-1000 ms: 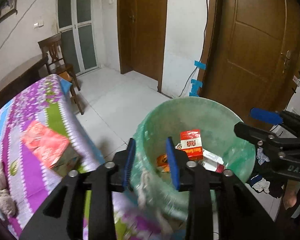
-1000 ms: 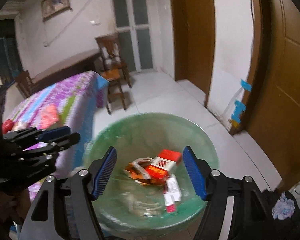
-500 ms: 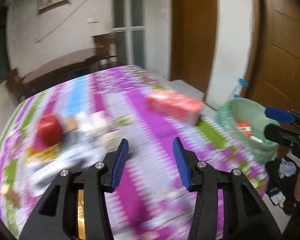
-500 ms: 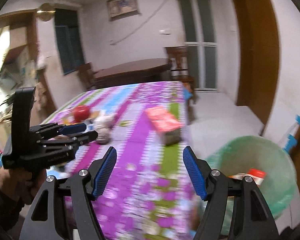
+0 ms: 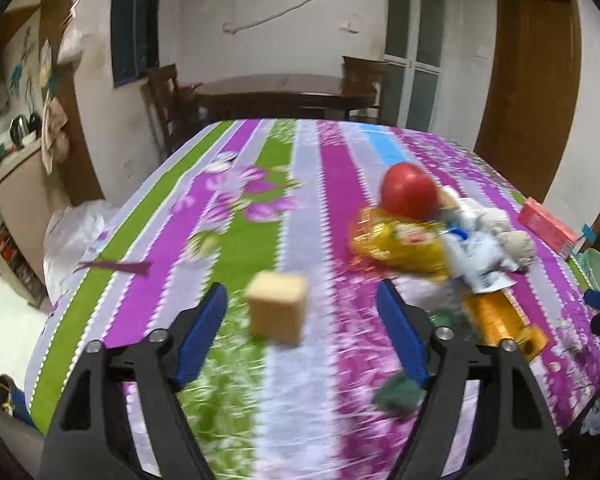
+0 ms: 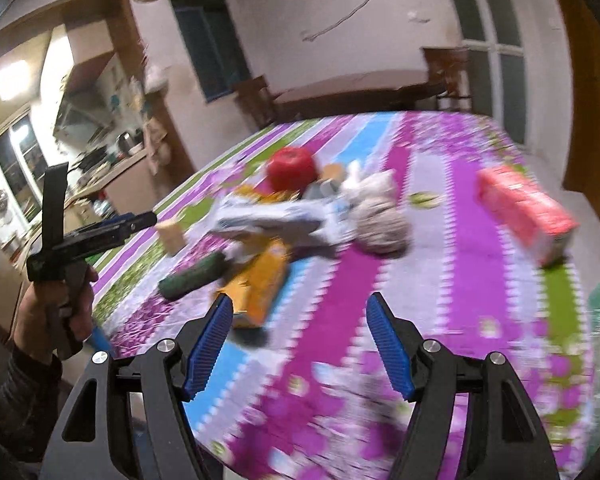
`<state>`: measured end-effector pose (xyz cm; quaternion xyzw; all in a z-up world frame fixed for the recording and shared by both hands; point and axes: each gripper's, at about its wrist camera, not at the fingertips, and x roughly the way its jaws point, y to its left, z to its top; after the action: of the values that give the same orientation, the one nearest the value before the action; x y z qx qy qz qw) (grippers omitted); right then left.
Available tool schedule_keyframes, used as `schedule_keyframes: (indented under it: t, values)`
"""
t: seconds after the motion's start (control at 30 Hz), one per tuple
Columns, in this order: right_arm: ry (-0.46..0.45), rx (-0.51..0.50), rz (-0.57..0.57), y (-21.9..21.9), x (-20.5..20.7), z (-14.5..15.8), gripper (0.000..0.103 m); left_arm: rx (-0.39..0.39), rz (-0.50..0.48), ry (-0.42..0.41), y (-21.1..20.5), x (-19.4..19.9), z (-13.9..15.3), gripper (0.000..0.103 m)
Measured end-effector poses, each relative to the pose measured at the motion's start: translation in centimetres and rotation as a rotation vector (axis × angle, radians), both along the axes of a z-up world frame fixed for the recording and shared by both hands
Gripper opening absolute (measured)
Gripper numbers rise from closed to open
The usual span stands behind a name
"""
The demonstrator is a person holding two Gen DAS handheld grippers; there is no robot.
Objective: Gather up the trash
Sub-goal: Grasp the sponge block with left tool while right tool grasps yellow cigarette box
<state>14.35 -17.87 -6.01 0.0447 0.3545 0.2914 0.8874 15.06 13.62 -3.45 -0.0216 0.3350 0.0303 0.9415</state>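
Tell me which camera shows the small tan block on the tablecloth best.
The left wrist view. There the tan block lies near and central, just ahead of the open jaws of the left gripper, hidden by nothing, though slightly blurred. In the right wrist view the block is small, far left and blurrier, beside the pile.

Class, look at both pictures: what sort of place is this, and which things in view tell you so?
Probably a home's dining room. A table under a striped floral cloth holds litter, a dark wooden dining table with chairs stands behind, and a kitchen counter with kettles opens off to the side.

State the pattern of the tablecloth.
The tablecloth has purple, green, blue and pale stripes with printed flowers; the left wrist view shows it best.
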Motion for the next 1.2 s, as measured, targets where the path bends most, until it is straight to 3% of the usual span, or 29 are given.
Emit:
schedule_keyframes:
  t: [0.17,0.43,0.63,0.77,0.83,0.93,1.07,1.2]
  values:
    - [0.085,0.012,0.057,5.2,2.7,-2.3,0.070,-0.006,-0.027,0.058,1.5,0.9,-2.0,0.079]
    - [0.132,-0.027,0.027,9.2,5.4,-4.1,0.070,-0.020,-0.059,0.119,1.9,3.4,-3.7,0.078]
    - [0.140,-0.058,-0.010,10.2,5.8,-4.3,0.070,-0.043,-0.109,0.179,1.9,4.4,-4.5,0.055]
    - [0.140,-0.081,-0.049,10.4,6.2,-4.3,0.058,-0.049,-0.131,0.200,1.8,4.5,-4.8,0.040]
    - [0.143,-0.082,-0.060,10.4,6.3,-4.5,0.055,-0.052,-0.135,0.198,1.8,4.5,-4.8,0.038]
    - [0.135,-0.090,-0.072,10.3,6.4,-4.5,0.052,-0.061,-0.139,0.197,1.8,4.6,-4.9,0.037]
    - [0.115,-0.101,-0.080,10.4,6.2,-4.5,0.037,-0.048,-0.148,0.175,1.4,4.5,-4.7,0.036]
    - [0.081,-0.114,-0.085,10.5,5.7,-4.2,0.034,-0.028,-0.152,0.151,1.1,4.2,-4.3,0.036]
